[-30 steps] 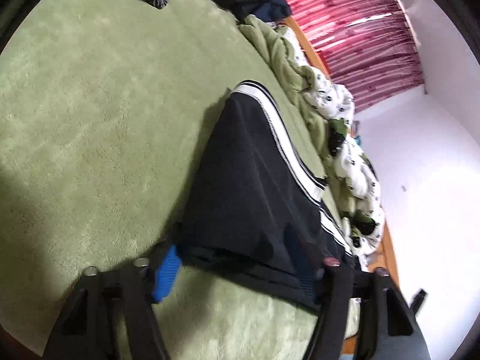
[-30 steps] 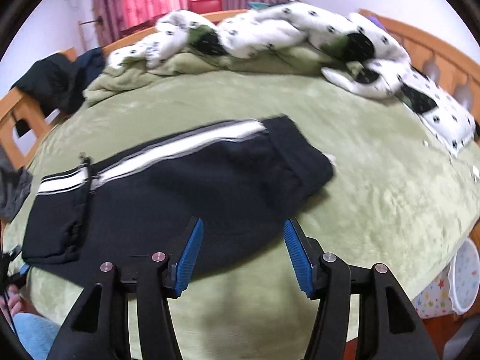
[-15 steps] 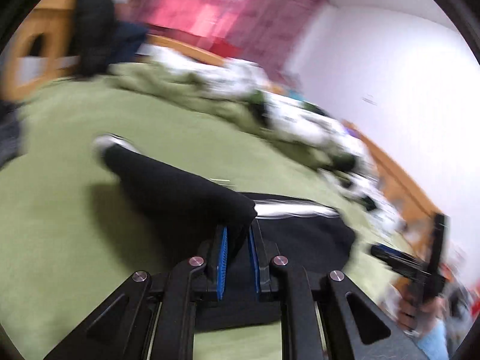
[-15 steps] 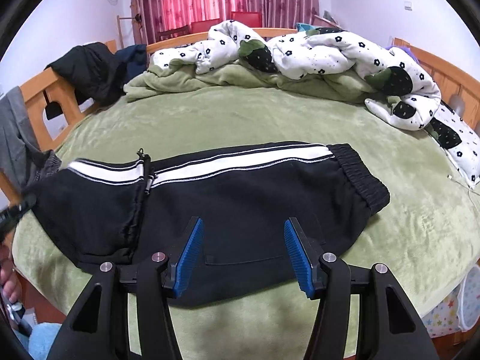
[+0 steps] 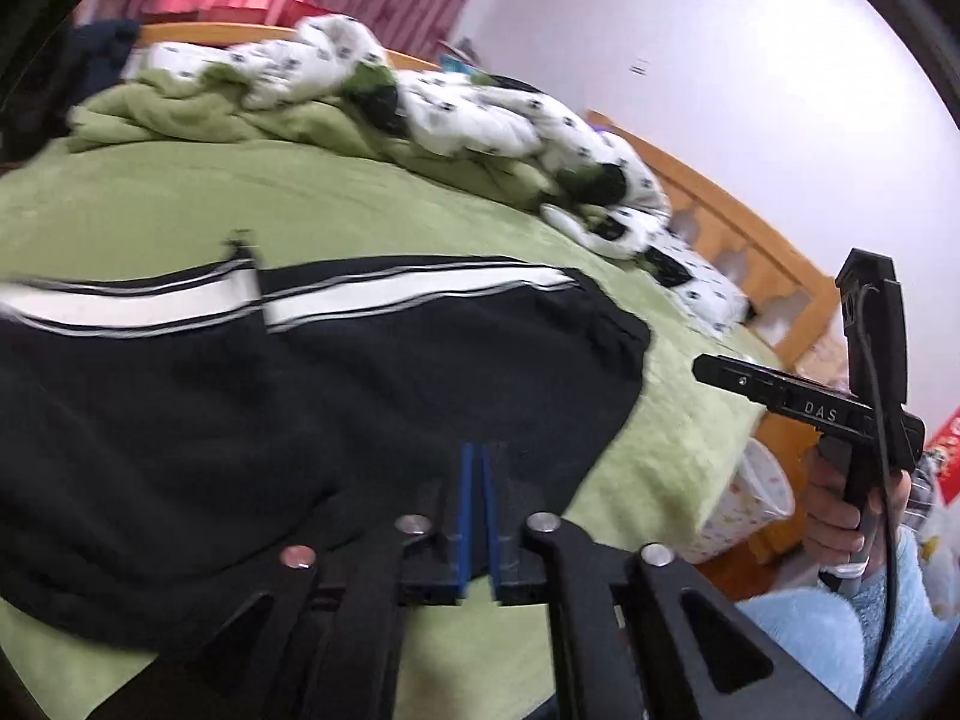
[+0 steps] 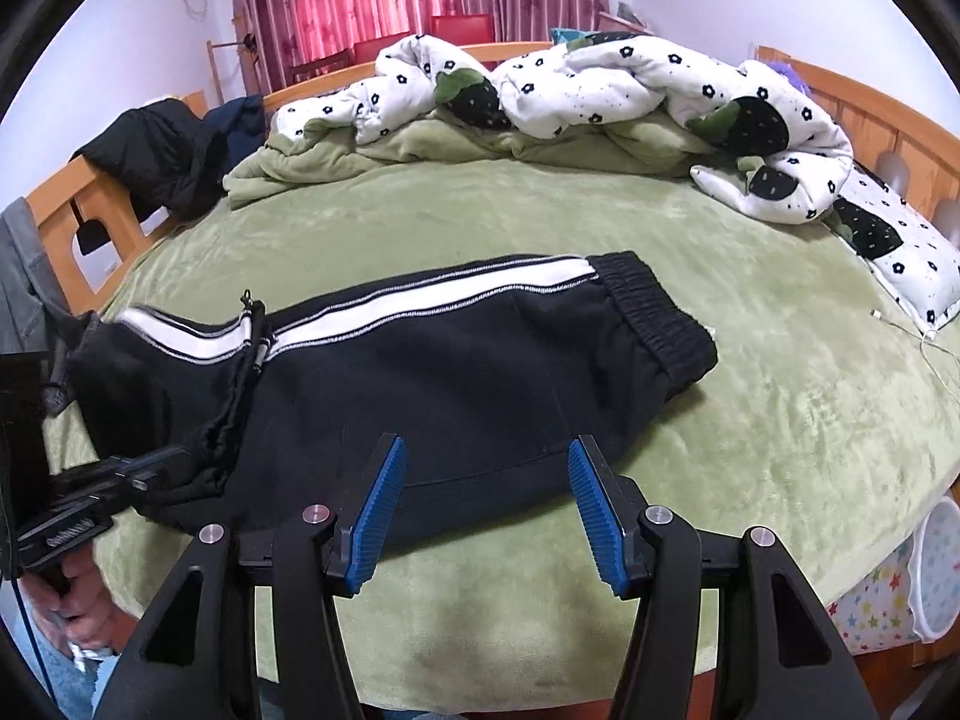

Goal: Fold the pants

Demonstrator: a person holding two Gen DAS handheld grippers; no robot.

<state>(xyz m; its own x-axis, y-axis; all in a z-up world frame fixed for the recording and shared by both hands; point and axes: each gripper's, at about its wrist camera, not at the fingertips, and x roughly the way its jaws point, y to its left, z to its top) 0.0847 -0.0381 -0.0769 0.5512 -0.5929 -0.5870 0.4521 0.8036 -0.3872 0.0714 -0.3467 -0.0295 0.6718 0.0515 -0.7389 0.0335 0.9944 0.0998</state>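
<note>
Evidently the leg end of the pants [image 6: 420, 384] is now lying doubled over the upper part; half a second ago the left hand-held gripper [image 5: 477, 516] was carrying that cloth pinched between its pads, and a second ago the garment was lying longer across the bed [image 6: 750, 420]. In the left wrist view the blue pads are now standing almost pressed together and beginning to part, with no cloth visible between them, so the fold is judged released. The right hand-held gripper [image 6: 486, 510] is staying spread and empty, hovering over the near edge of the pants.

First fold appears done; a second fold or smoothing is likely remaining.

The pants are lying flat on the green bed, near its front edge, well apart from the spotted quilt [image 6: 600, 84] at the far side. Their long axis is running across the bed, roughly parallel to the quilt, rising slightly to the right. The elastic waistband [image 6: 660, 312] is pointing right; the folded cuff with its zip [image 6: 255, 330] is sitting left of centre on top, white stripe on the edge toward the quilt.
</note>
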